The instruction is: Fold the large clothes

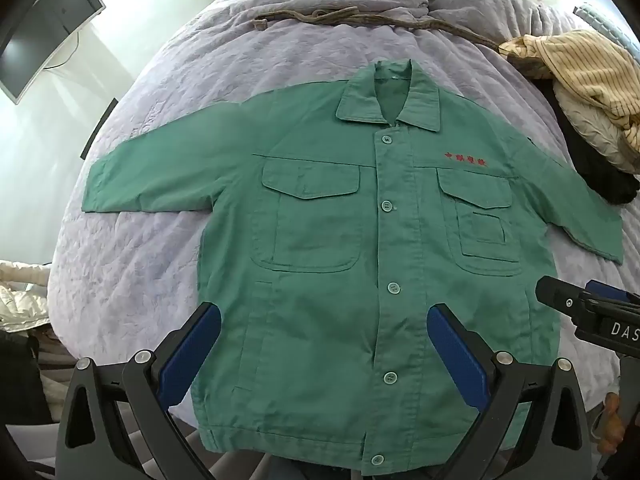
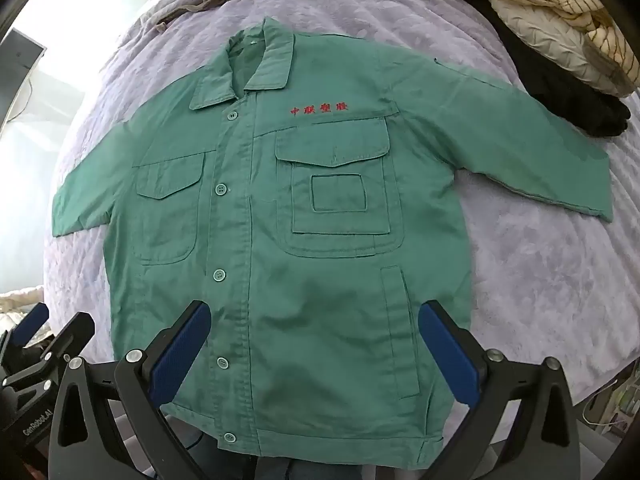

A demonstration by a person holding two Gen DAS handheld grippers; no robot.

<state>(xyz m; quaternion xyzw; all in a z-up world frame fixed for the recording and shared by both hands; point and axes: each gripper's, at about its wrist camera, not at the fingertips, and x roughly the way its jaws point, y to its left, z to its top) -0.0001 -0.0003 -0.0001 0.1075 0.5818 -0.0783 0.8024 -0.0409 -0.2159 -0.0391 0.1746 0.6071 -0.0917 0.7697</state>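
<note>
So the green work jacket (image 1: 360,248) lies flat, buttoned, on the bed (image 1: 140,264). Left gripper (image 1: 324,344) and right gripper (image 2: 314,340) hover wide open above its hem, holding nothing. Folding hasn't started; next probably means grabbing a sleeve.

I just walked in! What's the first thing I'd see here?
A big green jacket lies flat and buttoned in the middle of the purple quilt, with red stitched characters on its chest. A heap of striped and black clothes sits at the quilt's far right.

lilac bed (image 1: 168,240) carries flat green jacket (image 1: 340,248) and heaped clothes (image 1: 592,92).
</note>
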